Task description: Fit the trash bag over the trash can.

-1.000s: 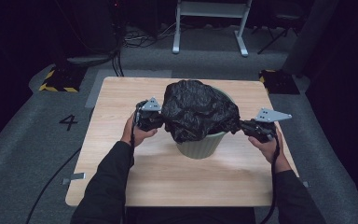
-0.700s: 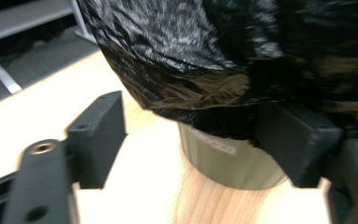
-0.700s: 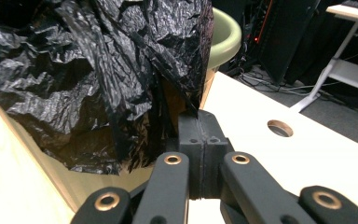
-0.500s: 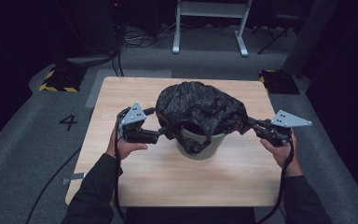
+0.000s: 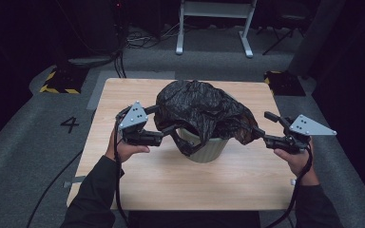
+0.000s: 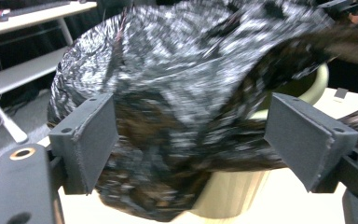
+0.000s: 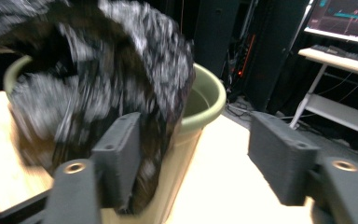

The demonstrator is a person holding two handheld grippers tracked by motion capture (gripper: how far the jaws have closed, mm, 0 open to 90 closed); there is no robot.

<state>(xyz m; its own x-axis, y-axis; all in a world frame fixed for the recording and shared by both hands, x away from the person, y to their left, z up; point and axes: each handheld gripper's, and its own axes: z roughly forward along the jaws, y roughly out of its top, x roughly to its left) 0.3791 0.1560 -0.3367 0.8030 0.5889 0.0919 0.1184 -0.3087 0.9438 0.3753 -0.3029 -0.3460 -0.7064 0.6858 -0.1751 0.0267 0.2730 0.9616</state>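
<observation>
The black bag (image 5: 202, 111) lay draped over the green bin (image 5: 204, 149) mid-table, between both grippers. The left gripper (image 5: 164, 135) sat nearer its edge; the right gripper (image 5: 261, 133) had just opened. Both jaws stood apart, gripping nothing.

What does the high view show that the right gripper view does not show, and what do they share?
High view: both grippers, left gripper and right gripper, the person's forearms, the whole table, and the floor mark "4".
Right gripper view: the bin's inner wall and a lit monitor behind.
Both: the black bag draped over the green bin.
</observation>
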